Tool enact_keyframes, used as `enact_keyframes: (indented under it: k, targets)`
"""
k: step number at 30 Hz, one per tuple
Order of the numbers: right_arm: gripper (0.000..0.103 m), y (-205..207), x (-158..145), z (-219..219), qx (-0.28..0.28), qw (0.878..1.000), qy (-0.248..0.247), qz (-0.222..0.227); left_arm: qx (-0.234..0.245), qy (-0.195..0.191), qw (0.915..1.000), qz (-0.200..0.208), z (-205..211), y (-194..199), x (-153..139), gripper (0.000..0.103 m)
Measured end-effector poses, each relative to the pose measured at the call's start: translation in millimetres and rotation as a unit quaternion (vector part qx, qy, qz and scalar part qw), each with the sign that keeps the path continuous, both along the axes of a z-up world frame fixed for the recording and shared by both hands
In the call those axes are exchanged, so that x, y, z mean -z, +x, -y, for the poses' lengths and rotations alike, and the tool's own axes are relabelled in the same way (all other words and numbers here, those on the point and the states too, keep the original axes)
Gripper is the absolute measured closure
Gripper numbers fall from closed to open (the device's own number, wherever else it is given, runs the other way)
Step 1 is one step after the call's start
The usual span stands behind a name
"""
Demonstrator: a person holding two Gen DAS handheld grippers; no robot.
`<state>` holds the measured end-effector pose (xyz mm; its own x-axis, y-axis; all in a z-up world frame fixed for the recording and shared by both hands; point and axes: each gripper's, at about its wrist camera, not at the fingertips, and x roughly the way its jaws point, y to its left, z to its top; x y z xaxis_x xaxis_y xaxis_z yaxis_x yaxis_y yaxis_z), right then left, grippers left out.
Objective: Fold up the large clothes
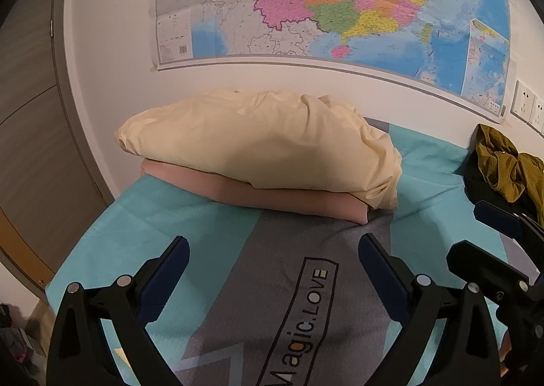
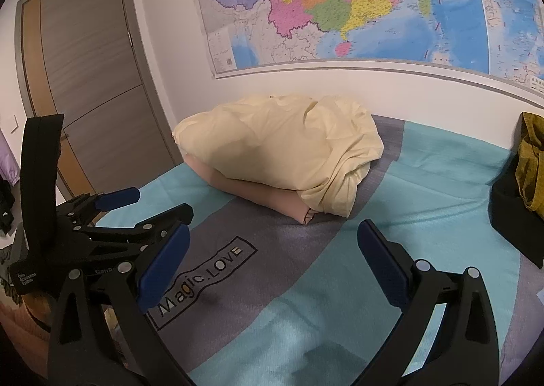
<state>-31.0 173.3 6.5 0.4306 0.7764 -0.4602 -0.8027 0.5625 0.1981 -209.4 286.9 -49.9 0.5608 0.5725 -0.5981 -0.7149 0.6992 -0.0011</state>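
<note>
Teal-and-grey bedding lies nearest beneath your left hand-held gripper and right hand-held gripper, both with jaws apart and empty, then the cream garment folded on a pink one mid-bed, olive clothing rightward, the wall map farthest.

The bed carries folded clothes and an olive heap.
</note>
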Motion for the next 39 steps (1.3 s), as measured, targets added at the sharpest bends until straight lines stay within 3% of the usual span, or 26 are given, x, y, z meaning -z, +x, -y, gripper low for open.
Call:
enact_keyframes:
  k: [39]
  targets:
    - [0.006, -3.8, 1.3, 1.7, -0.001, 1.000, 0.002, -0.007, 0.002, -0.003, 1.0000, -0.005, 5.5, -1.4, 4.0, 0.007]
